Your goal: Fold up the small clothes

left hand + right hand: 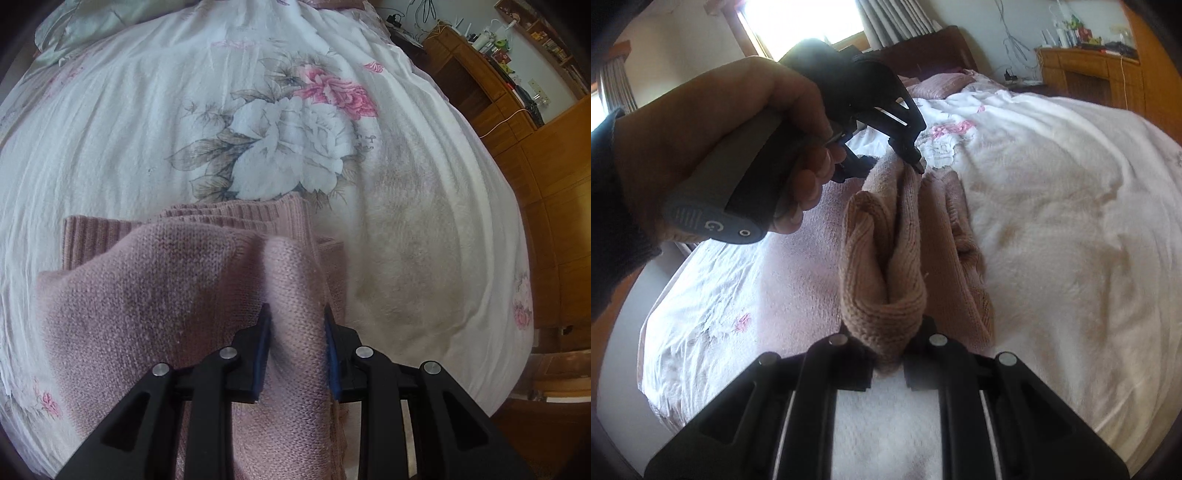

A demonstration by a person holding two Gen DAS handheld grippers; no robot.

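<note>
A dusty-pink knitted sweater (155, 280) lies partly folded on the floral bedspread (147, 122), its ribbed hem toward the far side. My left gripper (297, 314) is shut on a bunched fold of the knit, lifted off the bed. In the right wrist view the same sweater (882, 258) stretches as a raised ridge between both grippers. My right gripper (886, 332) is shut on its near end. The left gripper (912, 162), held by a person's hand (713, 133), pinches the far end.
The bed fills both views, with a pillow (942, 86) and dark headboard at its far end. A wooden desk and cabinet (480, 85) with cables and small items stand to the right of the bed. A bright window (801, 22) is behind.
</note>
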